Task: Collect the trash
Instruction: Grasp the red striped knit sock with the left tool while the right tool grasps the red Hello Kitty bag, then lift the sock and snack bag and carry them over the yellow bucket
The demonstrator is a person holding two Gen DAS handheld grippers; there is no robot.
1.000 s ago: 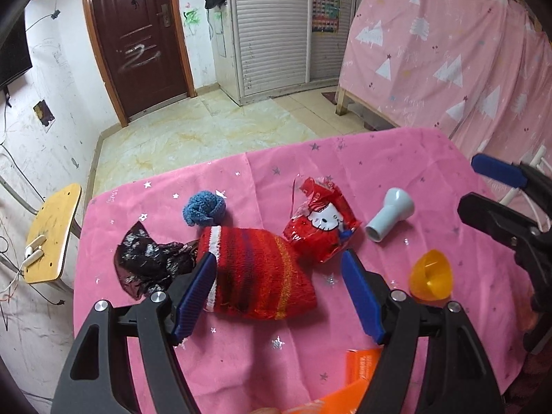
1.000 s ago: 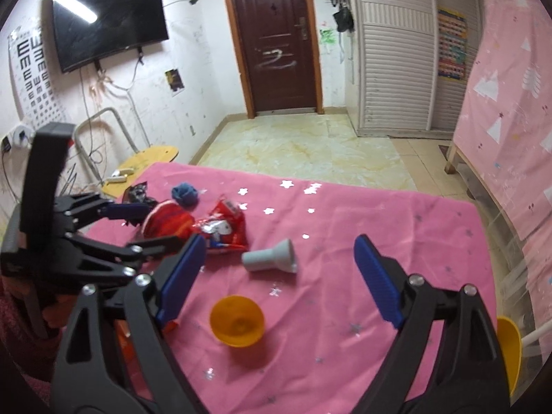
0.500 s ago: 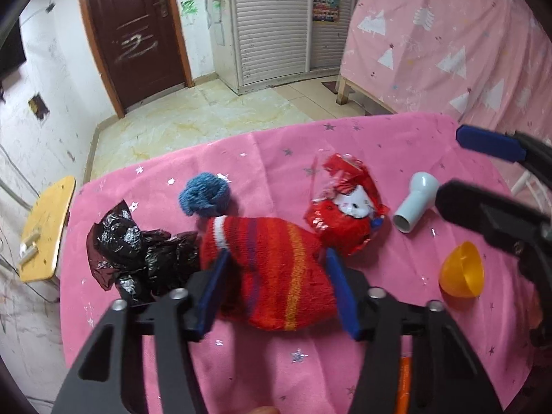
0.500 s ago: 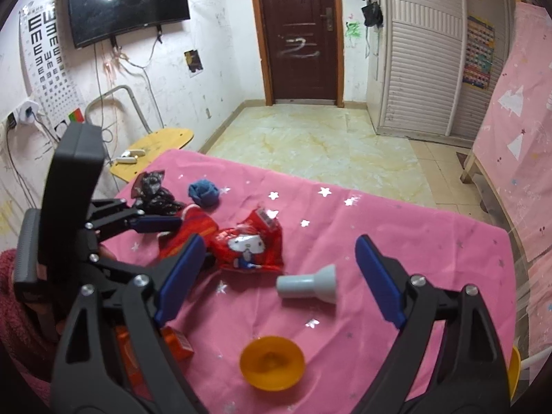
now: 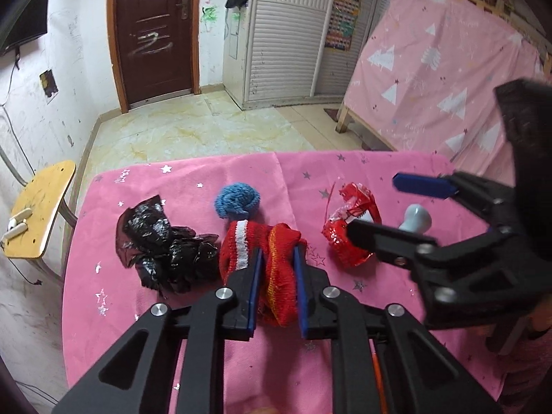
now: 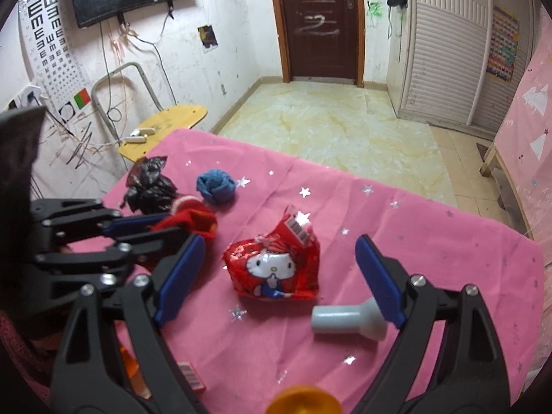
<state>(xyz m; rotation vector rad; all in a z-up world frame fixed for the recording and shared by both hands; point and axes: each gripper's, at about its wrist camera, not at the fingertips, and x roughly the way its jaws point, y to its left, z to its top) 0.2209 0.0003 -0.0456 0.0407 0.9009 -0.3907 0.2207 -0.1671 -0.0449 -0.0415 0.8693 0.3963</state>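
A red striped knitted sock [image 5: 276, 276] lies bunched on the pink tablecloth [image 5: 214, 179], and my left gripper [image 5: 277, 252] is shut on it, fabric squeezed between both blue pads. From the right wrist view the left gripper [image 6: 172, 226] holds the sock [image 6: 193, 219] at the left. A red cartoon-cat snack wrapper [image 6: 276, 269] lies in front of my right gripper [image 6: 279, 241], which stands open with its fingers either side of the wrapper and apart from it. The left wrist view shows the right gripper [image 5: 372, 207] beside the wrapper [image 5: 352, 207].
A crumpled black plastic bag [image 5: 162, 245] and a blue yarn ball [image 5: 237, 200] lie left of and behind the sock. A pale grey funnel-shaped piece [image 6: 345, 321] lies by the right finger. An orange cup [image 6: 303, 400] and an orange box [image 6: 189, 376] sit near the front edge. A yellow chair [image 5: 38, 207] stands left of the table.
The left jaws have closed onto the red sock, bunching it. The right gripper has moved closer to the red wrapper and stays open.
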